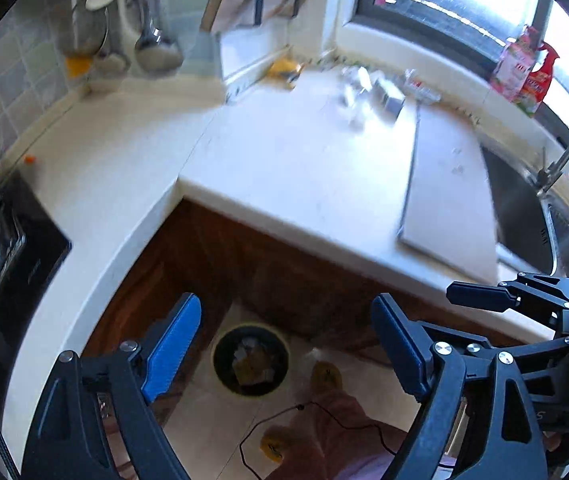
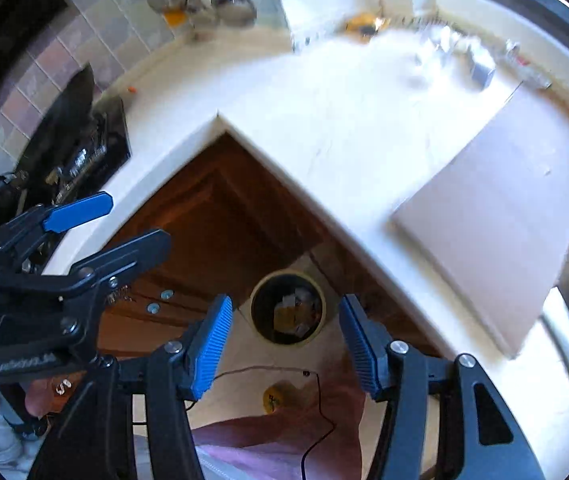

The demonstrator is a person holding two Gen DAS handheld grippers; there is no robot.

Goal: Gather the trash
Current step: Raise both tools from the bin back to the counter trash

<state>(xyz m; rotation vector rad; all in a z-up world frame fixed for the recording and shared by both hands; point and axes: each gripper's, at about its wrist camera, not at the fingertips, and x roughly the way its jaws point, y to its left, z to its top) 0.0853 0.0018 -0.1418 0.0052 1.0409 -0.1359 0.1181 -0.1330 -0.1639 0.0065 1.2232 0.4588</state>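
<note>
A round dark trash bin (image 1: 250, 360) stands on the floor by the corner cabinet, with paper scraps inside. My left gripper (image 1: 284, 344) hovers high above it, open and empty, the bin showing between its blue pads. My right gripper (image 2: 286, 344) is also above the bin (image 2: 288, 308), open with nothing between its pads. Each gripper shows in the other's view: the left gripper (image 2: 136, 220) at the left, one of the right gripper's fingers (image 1: 480, 296) at the right. Blurred crumpled wrappers (image 1: 364, 92) (image 2: 444, 48) and a yellow scrap (image 1: 284, 68) (image 2: 362, 24) lie at the back of the white counter (image 1: 284, 168).
A grey cutting board (image 1: 444, 192) (image 2: 496, 216) lies on the counter beside the steel sink (image 1: 524, 216). A black stove (image 1: 4, 248) (image 2: 76, 160) is at the left. Utensils hang on the tiled wall (image 1: 156, 44). A person's legs, yellow slippers (image 1: 326, 376) and a thin cable are below.
</note>
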